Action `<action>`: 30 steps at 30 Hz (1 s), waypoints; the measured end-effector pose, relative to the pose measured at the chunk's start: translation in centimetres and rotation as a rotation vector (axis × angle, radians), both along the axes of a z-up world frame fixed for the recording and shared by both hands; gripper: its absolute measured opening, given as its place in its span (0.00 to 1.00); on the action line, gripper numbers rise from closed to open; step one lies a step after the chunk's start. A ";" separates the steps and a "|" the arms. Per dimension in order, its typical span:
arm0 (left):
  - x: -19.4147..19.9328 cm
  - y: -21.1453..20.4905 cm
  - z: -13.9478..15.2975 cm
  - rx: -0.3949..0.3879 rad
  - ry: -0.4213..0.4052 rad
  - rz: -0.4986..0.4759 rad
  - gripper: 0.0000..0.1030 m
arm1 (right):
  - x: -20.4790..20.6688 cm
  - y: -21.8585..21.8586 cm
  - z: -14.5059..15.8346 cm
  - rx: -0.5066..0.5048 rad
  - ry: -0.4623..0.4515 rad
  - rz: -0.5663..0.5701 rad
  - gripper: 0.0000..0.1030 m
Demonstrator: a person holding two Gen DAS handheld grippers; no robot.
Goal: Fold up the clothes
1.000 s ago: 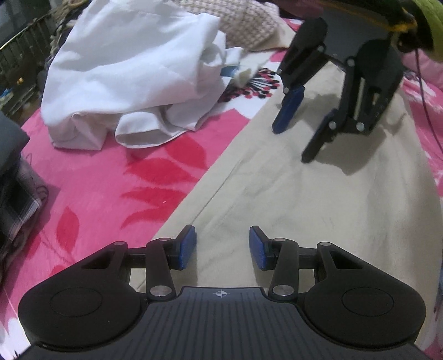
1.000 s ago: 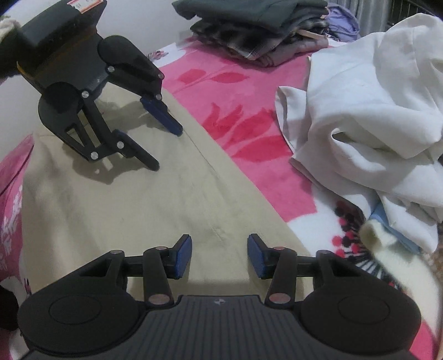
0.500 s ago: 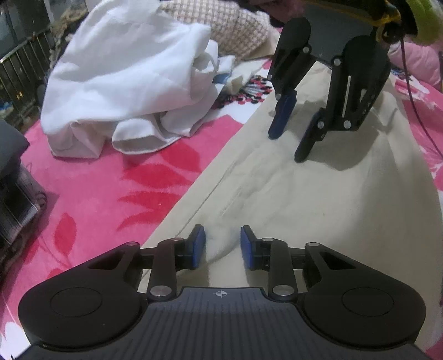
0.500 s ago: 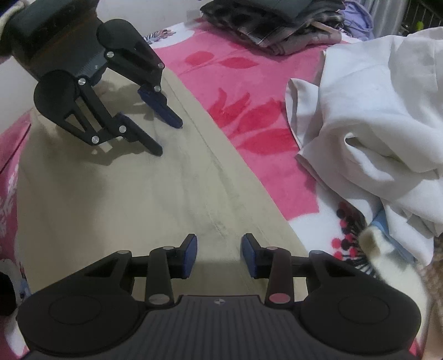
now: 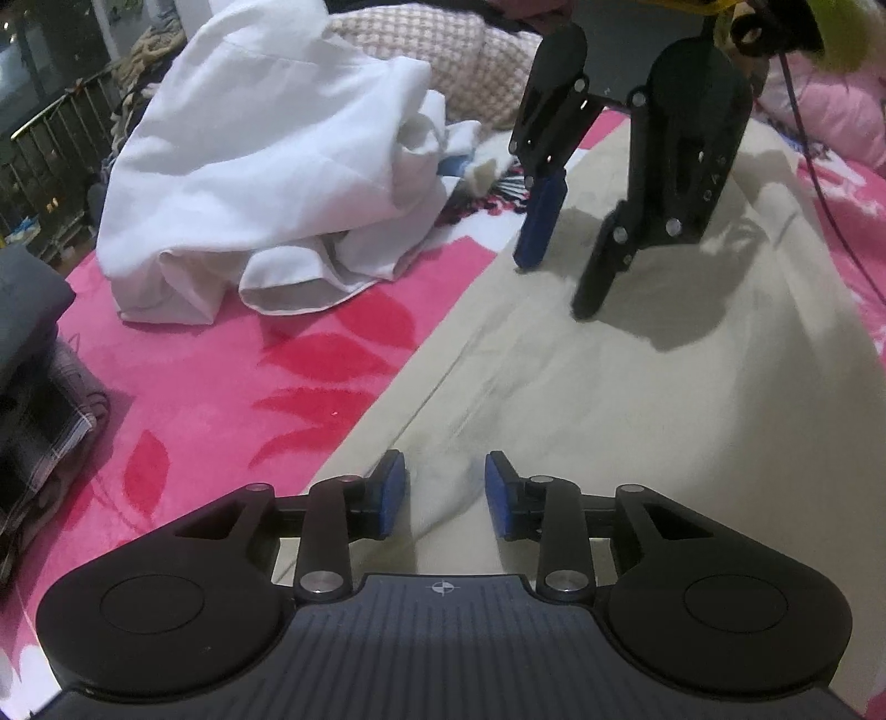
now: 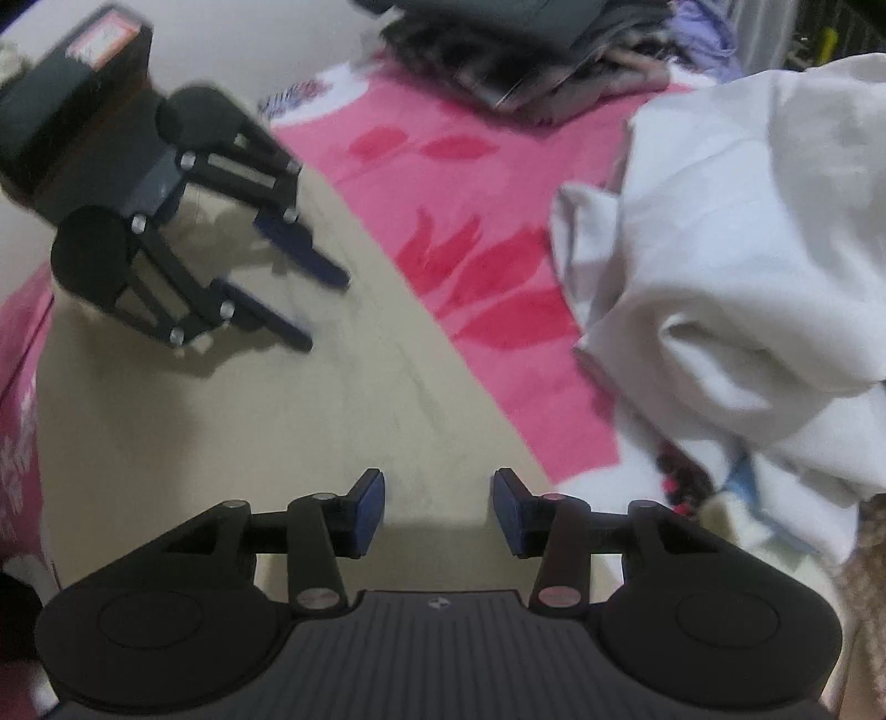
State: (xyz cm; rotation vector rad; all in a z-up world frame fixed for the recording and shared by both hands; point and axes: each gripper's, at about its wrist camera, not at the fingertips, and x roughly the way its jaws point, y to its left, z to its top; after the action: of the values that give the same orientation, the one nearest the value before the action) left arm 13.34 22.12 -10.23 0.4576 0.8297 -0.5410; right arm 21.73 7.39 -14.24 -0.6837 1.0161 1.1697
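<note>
A beige garment (image 5: 637, 399) lies spread flat on the pink floral bedspread (image 5: 232, 387); it also shows in the right wrist view (image 6: 232, 410). My left gripper (image 5: 446, 493) is open, low over the garment's near end, with a raised fabric ridge between its blue pads. My right gripper (image 6: 437, 507) is open over the garment's opposite end. Each gripper sees the other across the garment: the right one (image 5: 554, 282) in the left wrist view, the left one (image 6: 326, 310) in the right wrist view, both open with tips down near the cloth.
A crumpled white garment (image 5: 266, 183) lies on the bedspread beside the beige one, also in the right wrist view (image 6: 747, 266). Folded dark and plaid clothes (image 6: 526, 50) are stacked at the bed's far side. A checked cushion (image 5: 421, 61) lies behind.
Both grippers narrowed half a second ago and have opened wider again. The right gripper has lifted slightly and its view is blurred with motion. The garment's near edge is slightly bunched.
</note>
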 end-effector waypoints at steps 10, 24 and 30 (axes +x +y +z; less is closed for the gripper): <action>-2.1 -1.7 0.0 0.051 -0.103 -0.023 0.06 | -6.0 -0.5 0.3 -0.053 -0.210 0.085 0.07; 0.8 -1.1 1.4 0.077 -0.155 0.097 0.05 | -4.4 1.6 0.4 -0.077 -0.425 0.056 0.07; 1.0 -1.2 -0.5 0.096 -0.134 0.124 0.08 | -1.6 0.2 -0.9 0.053 -0.336 -0.197 0.41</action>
State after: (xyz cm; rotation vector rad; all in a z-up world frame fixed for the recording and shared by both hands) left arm 14.30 20.95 -10.75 0.5215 0.7521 -0.3530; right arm 20.08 7.62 -15.16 -0.6940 0.7470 0.8725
